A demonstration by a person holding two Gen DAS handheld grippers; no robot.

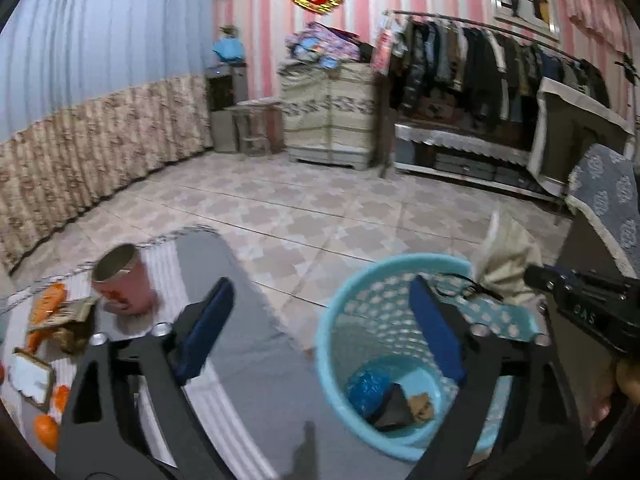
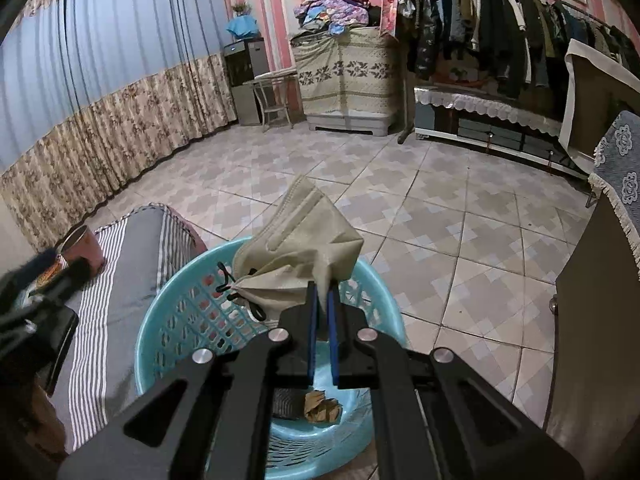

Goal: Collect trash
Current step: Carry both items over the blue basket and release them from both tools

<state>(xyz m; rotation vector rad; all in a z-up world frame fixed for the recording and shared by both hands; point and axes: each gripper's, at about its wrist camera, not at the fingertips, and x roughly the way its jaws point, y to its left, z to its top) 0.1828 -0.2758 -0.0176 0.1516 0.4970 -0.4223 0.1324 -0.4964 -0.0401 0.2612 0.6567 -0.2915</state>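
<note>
A light blue plastic trash basket (image 1: pixel 332 320) stands on the floor beside a striped bench; it also shows in the right wrist view (image 2: pixel 160 320). Inside lie a blue wrapper (image 1: pixel 366 386), a dark scrap and a brown crumpled paper (image 2: pixel 322 406). My right gripper (image 2: pixel 322 290) is shut on a beige face mask (image 2: pixel 296 240) and holds it above the basket's far rim; the mask also shows in the left wrist view (image 1: pixel 508 264). My left gripper (image 1: pixel 320 300) is open and empty over the bench edge and basket. A pink can (image 1: pixel 122 284) stands on the bench.
The grey striped bench (image 1: pixel 240 360) carries orange wrappers (image 1: pixel 46 304), a brown packet and a small framed card (image 1: pixel 30 376) at its left. Tiled floor stretches beyond. A dark cabinet with a blue cloth (image 2: pixel 618 168) stands at right; a clothes rack and covered dresser line the far wall.
</note>
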